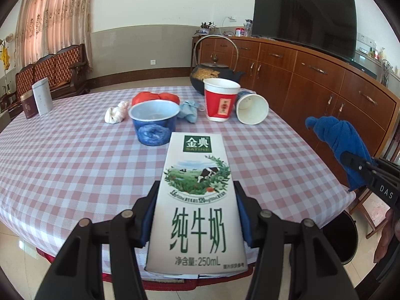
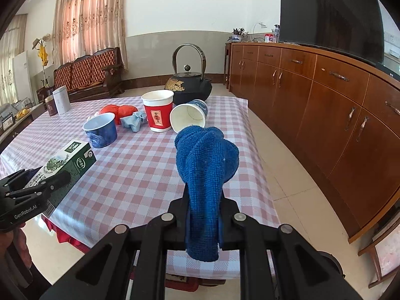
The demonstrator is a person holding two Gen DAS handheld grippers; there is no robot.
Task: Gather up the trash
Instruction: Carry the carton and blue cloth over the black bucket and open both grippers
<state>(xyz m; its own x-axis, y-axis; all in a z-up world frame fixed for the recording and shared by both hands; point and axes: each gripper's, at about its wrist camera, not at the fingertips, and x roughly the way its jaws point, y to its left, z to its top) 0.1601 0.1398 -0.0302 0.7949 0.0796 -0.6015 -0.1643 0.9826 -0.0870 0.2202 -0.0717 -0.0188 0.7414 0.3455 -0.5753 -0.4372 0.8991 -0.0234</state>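
white milk carton [image 1: 197, 200] between left tongs [image 1: 197, 215]

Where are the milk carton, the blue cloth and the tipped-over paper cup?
milk carton [image 1: 197, 200]: left wrist view, middle of its front face.
blue cloth [image 2: 206, 165]: right wrist view, middle of the bundle.
tipped-over paper cup [image 2: 186, 117]: right wrist view, white inside wall.

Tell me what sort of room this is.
Most likely a home living or dining room: a checked-cloth table, a large television on a long wooden sideboard, and a cushioned wooden bench under curtains.
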